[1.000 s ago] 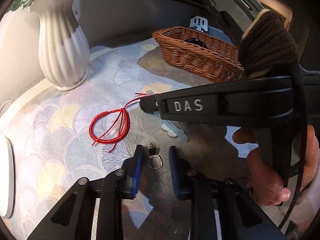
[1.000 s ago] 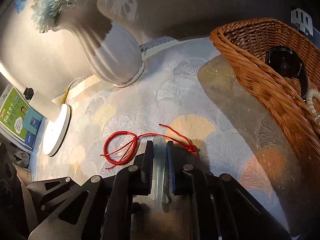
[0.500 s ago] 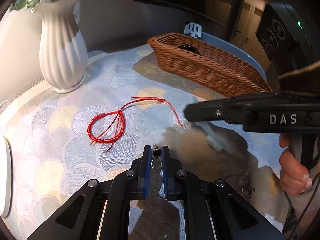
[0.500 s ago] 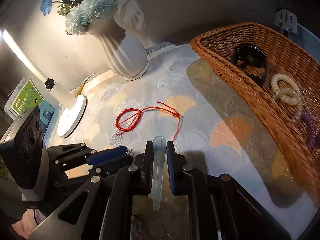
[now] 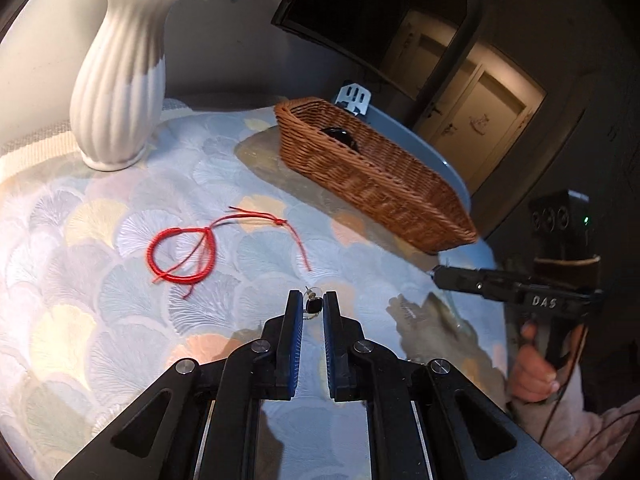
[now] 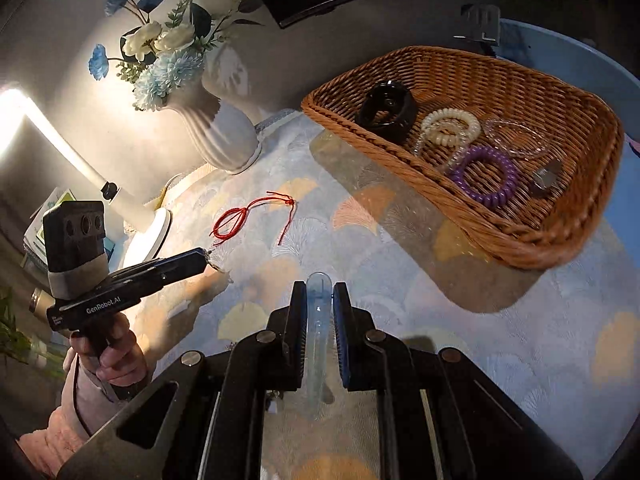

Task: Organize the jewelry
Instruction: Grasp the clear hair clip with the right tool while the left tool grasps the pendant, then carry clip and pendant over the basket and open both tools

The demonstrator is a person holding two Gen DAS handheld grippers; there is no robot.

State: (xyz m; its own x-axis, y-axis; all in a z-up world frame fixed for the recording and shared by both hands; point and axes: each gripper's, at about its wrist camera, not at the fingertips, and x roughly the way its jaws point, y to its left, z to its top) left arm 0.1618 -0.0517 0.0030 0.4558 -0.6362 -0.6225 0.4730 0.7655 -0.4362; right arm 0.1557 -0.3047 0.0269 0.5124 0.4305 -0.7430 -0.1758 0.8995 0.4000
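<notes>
My left gripper [image 5: 313, 305] is shut on a small dark earring [image 5: 313, 305] and holds it above the tablecloth. My right gripper [image 6: 320, 300] is shut on a clear translucent hair clip [image 6: 318, 344], also lifted. A red string bracelet [image 5: 182, 255] lies loose on the cloth, also in the right wrist view [image 6: 232, 221]. The wicker basket [image 6: 560, 236] holds a black ring-shaped piece [image 6: 386, 112], a cream coil band [image 6: 450, 126], a purple coil band [image 6: 484, 176], a clear bracelet [image 6: 516, 138] and a small dark item [image 6: 546, 178]. The basket also shows in the left wrist view [image 5: 372, 184].
A white ribbed vase [image 5: 116, 96] with flowers stands at the back left. A lit desk lamp [image 6: 144, 236] stands beside it in the right wrist view. The patterned cloth [image 5: 80, 320] covers a round blue table [image 6: 580, 52]. The other gripper shows at the right [image 5: 520, 288].
Both grippers have risen and pulled back from the cloth, each carrying its piece. The right gripper has swung toward the basket side. The red bracelet has not moved.
</notes>
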